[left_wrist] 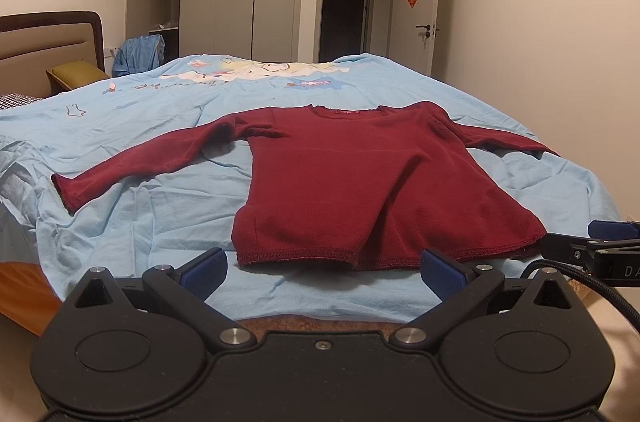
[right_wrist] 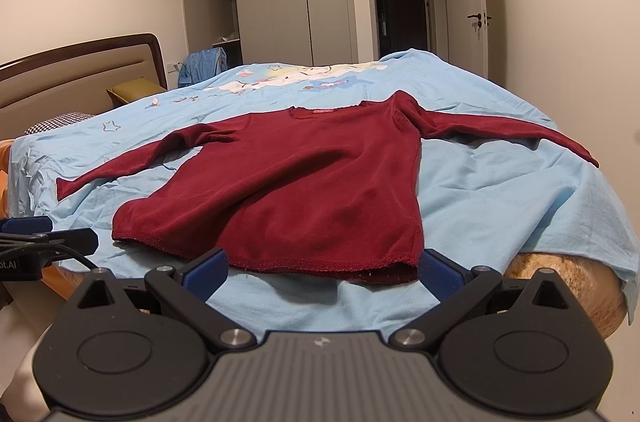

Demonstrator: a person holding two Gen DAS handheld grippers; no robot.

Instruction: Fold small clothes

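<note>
A red sweater [left_wrist: 340,182] lies flat, sleeves spread, mid-frame on the blue sheet [left_wrist: 160,222]. Left gripper [left_wrist: 324,268] and right gripper [right_wrist: 324,268] both gape empty near its hem. Only the right view shows the right cuff.

Dark red sweater [left_wrist: 344,178]: matt knitted cloth with a fine rib, overlock-stitched hem lying near the bed's front edge. Sheet [left_wrist: 160,222]: thin light-blue woven cloth, creasing all over. Left gripper [left_wrist: 324,268] and right gripper [right_wrist: 322,268]: matt black plastic bodies, bright metal pivot pins, blue textured pads [left_wrist: 442,268]. Headboard [right_wrist: 100,70]: smooth padded panel showing inside a glossy dark wood frame.
</note>
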